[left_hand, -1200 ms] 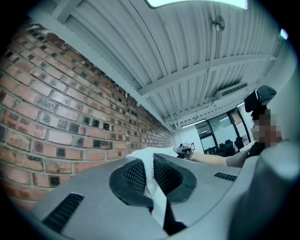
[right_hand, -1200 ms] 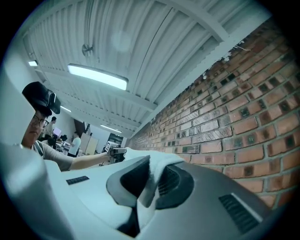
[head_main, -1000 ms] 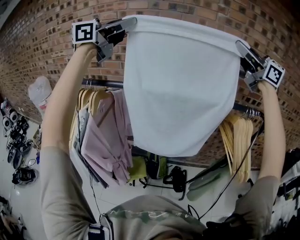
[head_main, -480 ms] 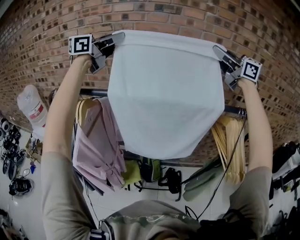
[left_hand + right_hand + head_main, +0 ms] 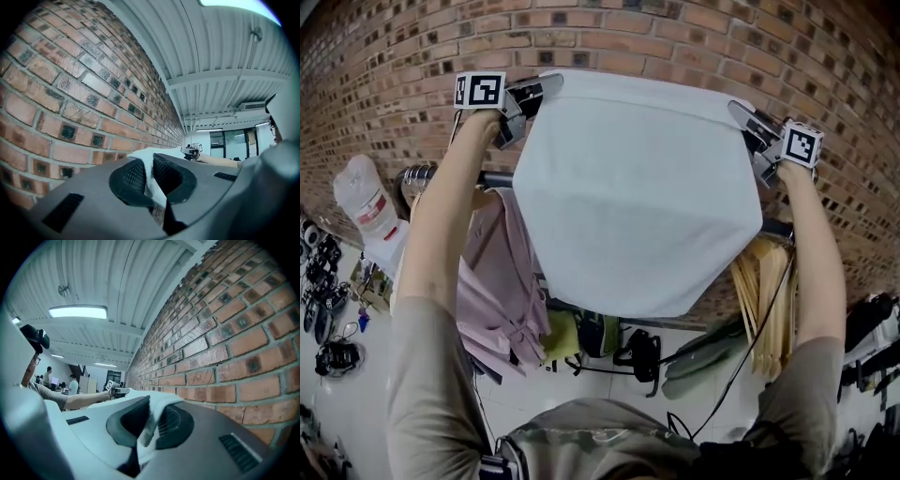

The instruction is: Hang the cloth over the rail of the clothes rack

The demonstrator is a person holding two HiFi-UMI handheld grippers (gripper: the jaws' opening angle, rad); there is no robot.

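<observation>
Left gripper point(image 5: 542, 86) clamped on top left corner of white fabric cloth point(image 5: 637, 206). Cloth stretched wide before red brick wall point(image 5: 675, 37), hiding middle of dark metal rack rail point(image 5: 492, 178). Right gripper point(image 5: 742, 114) clamped on top right corner.

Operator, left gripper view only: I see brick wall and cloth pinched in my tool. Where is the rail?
Observer: The head view shows the rail lower than the left tool, its middle hidden behind the hanging cloth.
Operator: Is the other corner held?
Observer: Yes, the right tool is shut on the cloth's far top corner.
Operator: What already hangs there?
Observer: Pink garments at the rail's left, bare wooden hangers at its right.
</observation>
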